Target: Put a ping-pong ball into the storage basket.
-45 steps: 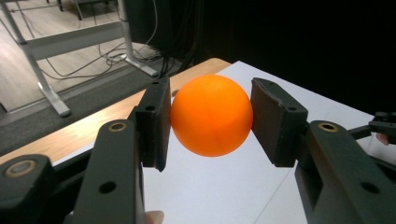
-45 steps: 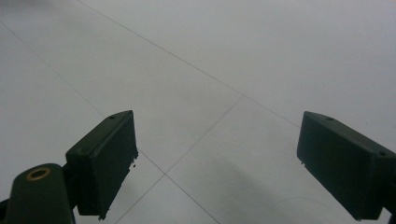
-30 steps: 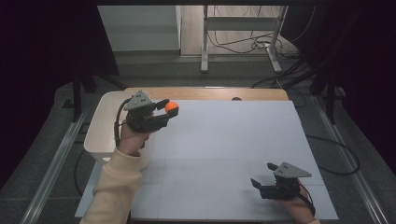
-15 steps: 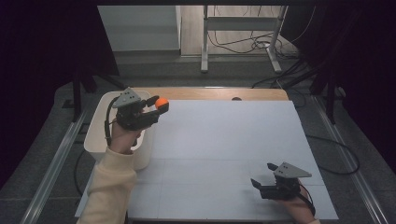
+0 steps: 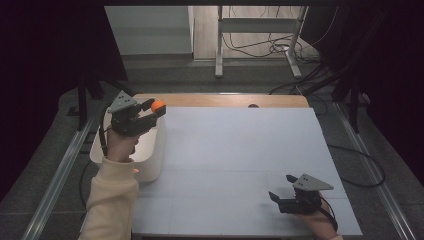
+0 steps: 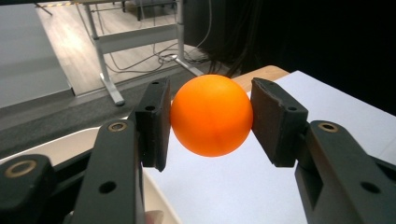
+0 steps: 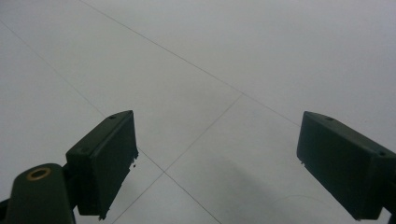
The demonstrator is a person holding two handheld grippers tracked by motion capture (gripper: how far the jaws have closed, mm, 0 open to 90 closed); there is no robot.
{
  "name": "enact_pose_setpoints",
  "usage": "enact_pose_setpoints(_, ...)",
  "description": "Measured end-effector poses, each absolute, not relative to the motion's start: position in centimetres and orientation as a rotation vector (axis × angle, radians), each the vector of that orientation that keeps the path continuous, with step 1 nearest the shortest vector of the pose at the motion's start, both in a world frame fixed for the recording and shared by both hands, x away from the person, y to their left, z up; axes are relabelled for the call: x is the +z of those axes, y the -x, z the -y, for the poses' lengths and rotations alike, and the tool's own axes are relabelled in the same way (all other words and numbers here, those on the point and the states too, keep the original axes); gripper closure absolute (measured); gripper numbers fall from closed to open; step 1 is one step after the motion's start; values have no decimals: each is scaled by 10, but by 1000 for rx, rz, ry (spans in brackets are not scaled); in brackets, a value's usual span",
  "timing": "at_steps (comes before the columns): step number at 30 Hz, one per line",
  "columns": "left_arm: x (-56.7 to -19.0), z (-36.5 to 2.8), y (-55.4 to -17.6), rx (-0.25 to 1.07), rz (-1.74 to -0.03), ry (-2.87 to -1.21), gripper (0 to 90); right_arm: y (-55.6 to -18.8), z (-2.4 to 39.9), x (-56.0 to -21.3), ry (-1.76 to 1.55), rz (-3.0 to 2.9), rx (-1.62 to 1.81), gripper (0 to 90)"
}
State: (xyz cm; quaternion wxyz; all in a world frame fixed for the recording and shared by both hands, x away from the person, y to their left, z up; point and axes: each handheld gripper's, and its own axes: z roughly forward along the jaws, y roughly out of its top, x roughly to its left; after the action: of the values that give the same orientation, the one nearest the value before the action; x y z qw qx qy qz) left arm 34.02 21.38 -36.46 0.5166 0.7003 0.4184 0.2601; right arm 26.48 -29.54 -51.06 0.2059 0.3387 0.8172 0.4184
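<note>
White sheeting covers the table (image 5: 240, 150), with dark floor and cables beyond it. At about ten o'clock the left gripper (image 5: 150, 111) hovers over the far rim of a white tub (image 5: 155, 150), its jaws pinching an orange ball (image 6: 211, 115) squarely across the middle. The step looks like dropping the ball into the tub: bring it over the hollow, lower it past the rim, then part the jaws gently so it does not bounce out. At five o'clock the right gripper (image 7: 215, 163) rests low on the sheet, jaws spread and empty.
</note>
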Motion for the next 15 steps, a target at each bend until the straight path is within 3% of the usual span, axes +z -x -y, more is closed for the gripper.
enact_pose_setpoints(15, -373, -238, -348, 687, -1123, -1676, 504, -265, 295, -511, -943, -2280, 1160, 125)
